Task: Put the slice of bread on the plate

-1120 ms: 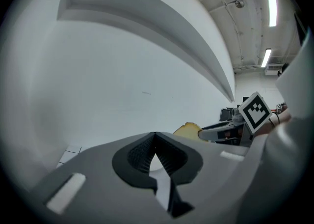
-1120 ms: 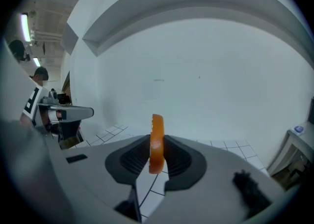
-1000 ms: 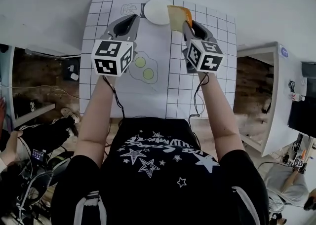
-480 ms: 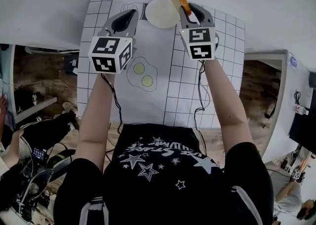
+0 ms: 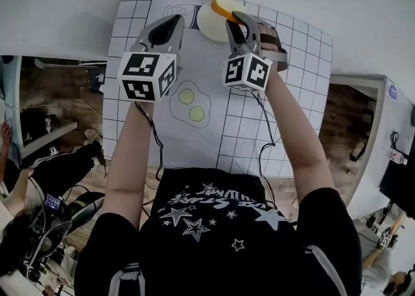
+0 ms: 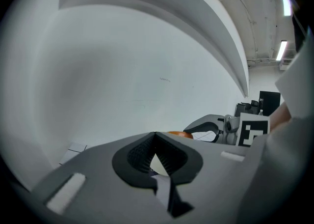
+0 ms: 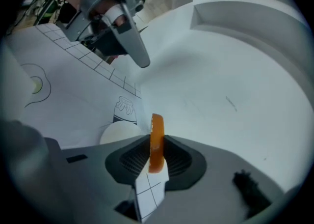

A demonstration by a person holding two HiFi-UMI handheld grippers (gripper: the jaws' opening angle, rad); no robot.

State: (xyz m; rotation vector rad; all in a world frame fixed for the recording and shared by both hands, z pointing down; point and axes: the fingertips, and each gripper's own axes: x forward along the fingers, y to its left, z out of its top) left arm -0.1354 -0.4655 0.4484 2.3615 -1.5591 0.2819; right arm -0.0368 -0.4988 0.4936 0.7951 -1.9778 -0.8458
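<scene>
A slice of bread (image 5: 220, 5) with an orange crust is clamped in my right gripper (image 5: 232, 19), above the far rim of the round cream plate (image 5: 207, 23). In the right gripper view the bread slice (image 7: 157, 137) stands edge-on between the jaws, and the plate (image 7: 120, 132) lies just below and to the left. My left gripper (image 5: 174, 23) hangs beside the plate's left side, jaws shut with nothing in them. In the left gripper view its tips (image 6: 155, 137) meet, and the right gripper (image 6: 211, 128) with the bread's crust (image 6: 179, 133) shows beyond them.
A white gridded paper mat (image 5: 272, 119) covers the table, with a fried-egg drawing (image 5: 189, 103) in the middle and a jar drawing (image 7: 125, 106) next to the plate. The table's side edges drop to the floor at left and right. A white wall rises behind.
My right gripper has rolled over and moved forward and left, carrying the bread from right of the plate to over it. The left gripper has edged forward a little.
</scene>
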